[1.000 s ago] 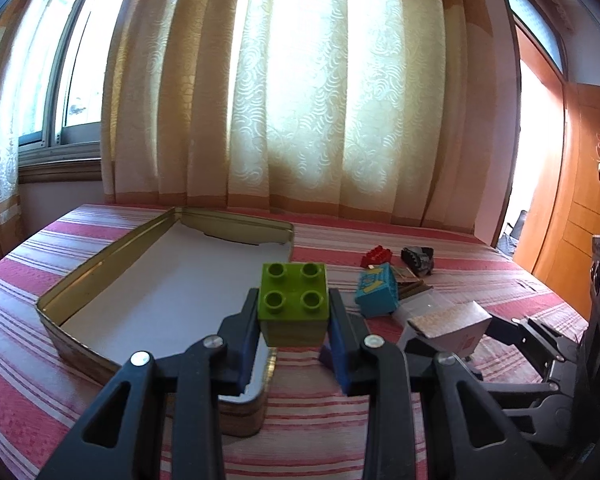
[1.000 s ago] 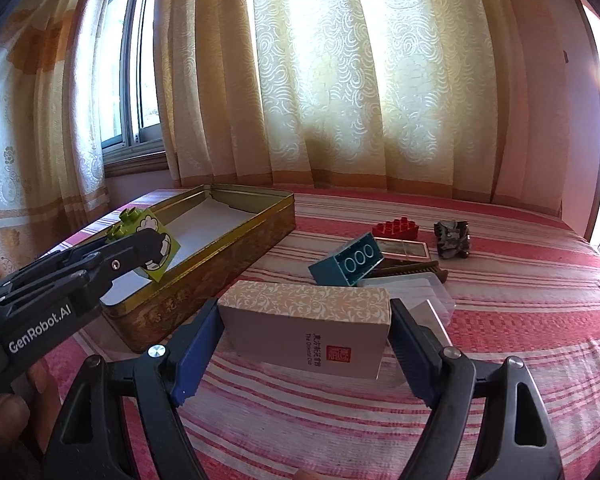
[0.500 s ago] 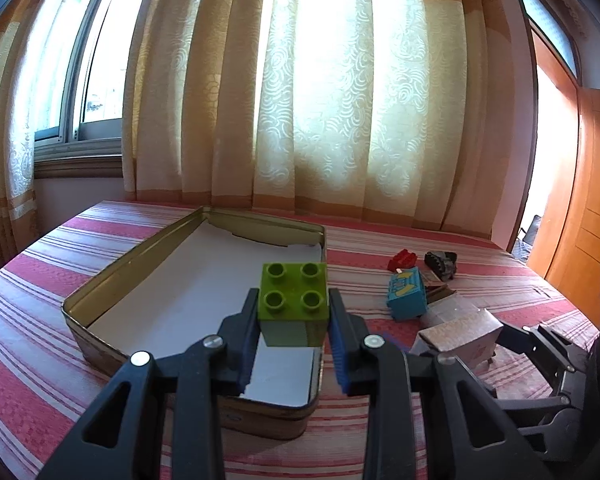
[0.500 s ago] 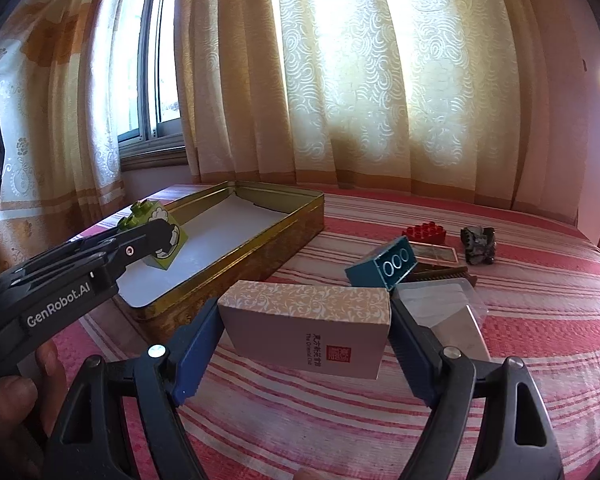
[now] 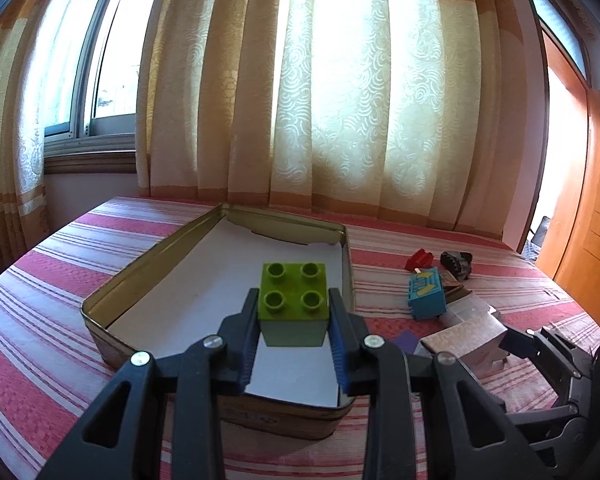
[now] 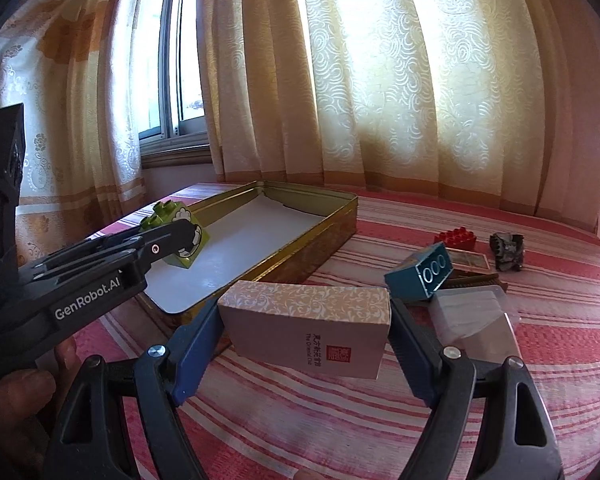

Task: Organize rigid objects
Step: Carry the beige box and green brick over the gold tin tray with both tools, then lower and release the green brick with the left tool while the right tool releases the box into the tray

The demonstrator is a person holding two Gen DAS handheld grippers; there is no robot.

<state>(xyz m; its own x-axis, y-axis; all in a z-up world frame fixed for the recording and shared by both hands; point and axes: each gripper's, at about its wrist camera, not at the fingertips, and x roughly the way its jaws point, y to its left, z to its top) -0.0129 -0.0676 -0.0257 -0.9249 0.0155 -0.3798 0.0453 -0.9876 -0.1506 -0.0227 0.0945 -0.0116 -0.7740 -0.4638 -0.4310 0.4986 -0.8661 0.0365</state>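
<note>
Both grippers carry loads beside a gold tin on the striped tablecloth.

The left gripper (image 5: 294,322) is clamped on a green four-stud brick (image 5: 293,304), held above the near end of the open tin (image 5: 148,268) with its white lining. The right gripper (image 6: 304,350) grasps a patterned cardboard box (image 6: 306,328) by its ends, just to the tin's right, above the tablecloth (image 6: 540,400). Farther right lie a teal brick (image 6: 418,274), a red brick (image 6: 456,238) and a clear plastic case (image 6: 474,312).
</note>
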